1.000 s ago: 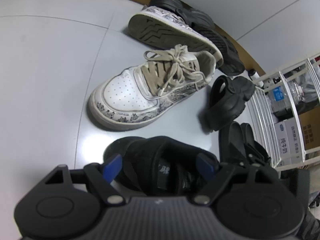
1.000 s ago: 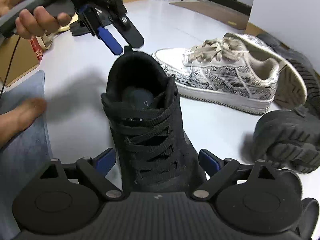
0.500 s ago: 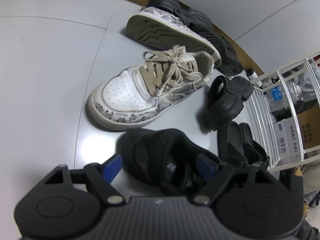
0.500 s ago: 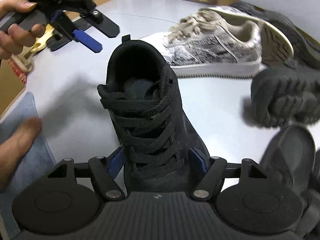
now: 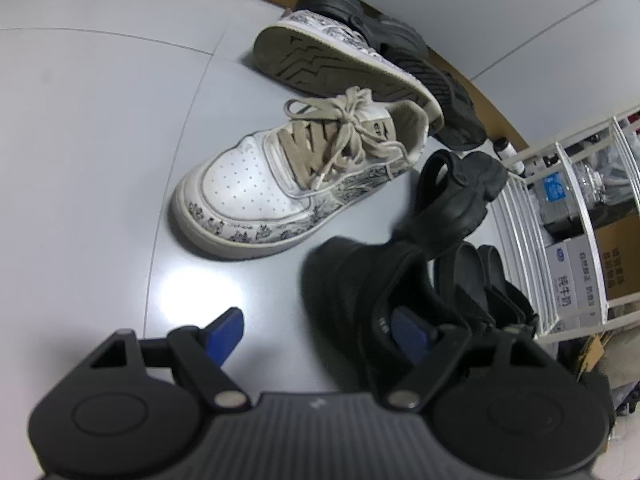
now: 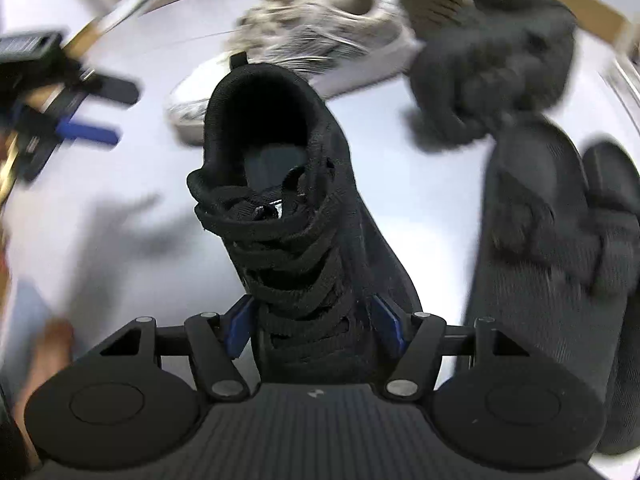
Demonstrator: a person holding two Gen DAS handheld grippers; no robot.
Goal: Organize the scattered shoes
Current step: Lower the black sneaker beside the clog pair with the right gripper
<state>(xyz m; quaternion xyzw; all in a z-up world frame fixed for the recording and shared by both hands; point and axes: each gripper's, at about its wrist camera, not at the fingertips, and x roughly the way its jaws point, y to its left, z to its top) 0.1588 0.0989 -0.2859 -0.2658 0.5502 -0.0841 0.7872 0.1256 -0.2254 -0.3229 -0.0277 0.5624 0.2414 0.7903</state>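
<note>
Right wrist view: the right gripper (image 6: 314, 330) has just been closing and its blue pads now clamp the black sneaker (image 6: 296, 208) at the laced forefoot, heel pointing away. Just right lie dark slippers (image 6: 548, 264). Beyond, blurred, sits the white sneaker (image 6: 320, 44). To the left, the left gripper (image 5: 316, 330) gapes wide, grasping nothing, over the grey floor (image 5: 100, 140).
</note>
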